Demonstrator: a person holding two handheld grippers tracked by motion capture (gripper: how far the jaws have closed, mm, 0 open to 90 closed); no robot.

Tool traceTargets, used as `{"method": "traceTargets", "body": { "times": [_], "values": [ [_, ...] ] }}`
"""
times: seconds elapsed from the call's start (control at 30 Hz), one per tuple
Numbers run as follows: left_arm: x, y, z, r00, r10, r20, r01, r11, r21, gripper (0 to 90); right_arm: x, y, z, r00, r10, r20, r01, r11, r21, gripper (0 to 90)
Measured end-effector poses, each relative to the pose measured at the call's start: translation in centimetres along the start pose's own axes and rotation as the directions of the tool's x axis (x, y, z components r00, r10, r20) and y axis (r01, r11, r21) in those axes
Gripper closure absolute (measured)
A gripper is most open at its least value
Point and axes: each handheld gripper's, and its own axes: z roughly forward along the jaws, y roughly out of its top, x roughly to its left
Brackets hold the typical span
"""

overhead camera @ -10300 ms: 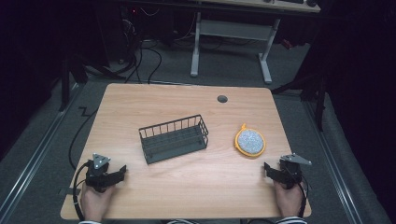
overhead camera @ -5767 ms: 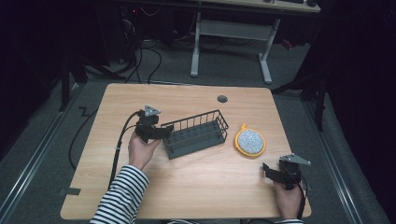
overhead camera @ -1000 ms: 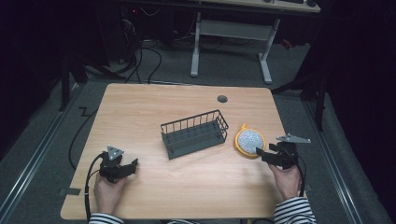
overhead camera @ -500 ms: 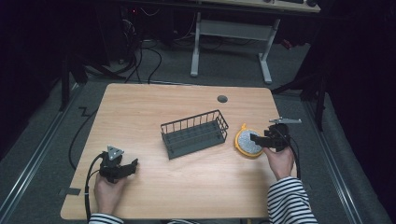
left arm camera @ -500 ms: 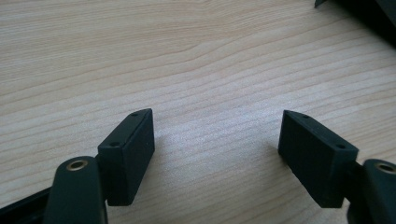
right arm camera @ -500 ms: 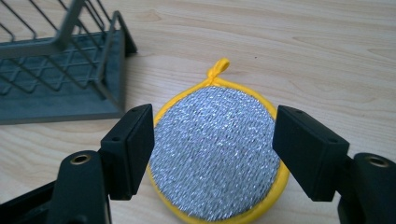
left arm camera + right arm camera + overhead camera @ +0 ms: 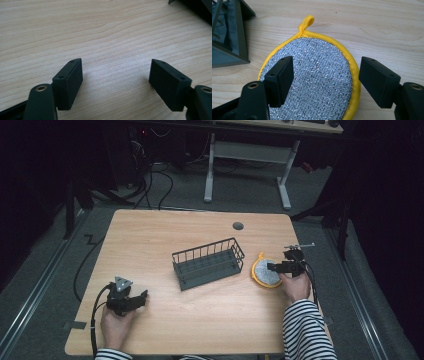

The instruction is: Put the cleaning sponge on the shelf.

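Observation:
A round scrubbing pad (image 7: 265, 271) with a silver mesh face and yellow rim lies flat on the table, right of a dark wire basket (image 7: 208, 262). My right gripper (image 7: 274, 267) hovers over the pad's right side, open. In the right gripper view the pad (image 7: 317, 77) lies under the spread jaws of that gripper (image 7: 325, 75), with its yellow loop (image 7: 306, 22) pointing away and nothing clamped. My left gripper (image 7: 140, 298) rests near the table's front left, held by a hand. In the left gripper view it (image 7: 116, 75) stands open over bare wood.
The wooden table (image 7: 150, 240) has a round cable hole (image 7: 238, 226) at the back. The basket's corner (image 7: 229, 35) shows left of the pad in the right gripper view. A cable (image 7: 95, 315) trails from the left gripper. Beyond the table stands a white desk frame (image 7: 247, 155).
My right gripper has moved forward and left from the table's right edge to over the pad. The left gripper has stayed at the front left. Earlier, the left hand shifted the basket rightward.

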Motion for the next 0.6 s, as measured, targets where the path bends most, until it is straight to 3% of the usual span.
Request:
{"method": "traceTargets", "body": {
  "times": [0.3, 0.6],
  "values": [
    [0.0, 0.0, 0.0, 1.0, 0.0, 0.0, 0.0, 1.0, 0.0, 27.4, -1.1, 0.0, 0.9, 0.9992, 0.038, -0.016, -0.037, 0.997, 0.075, 27.6],
    [0.0, 0.0, 0.0, 1.0, 0.0, -0.003, 0.0, 1.0, -0.001, 27.3, -0.6, -0.2, 1.4, 0.9991, 0.017, -0.039, -0.014, 0.995, 0.097, 34.6]
  ]
}}
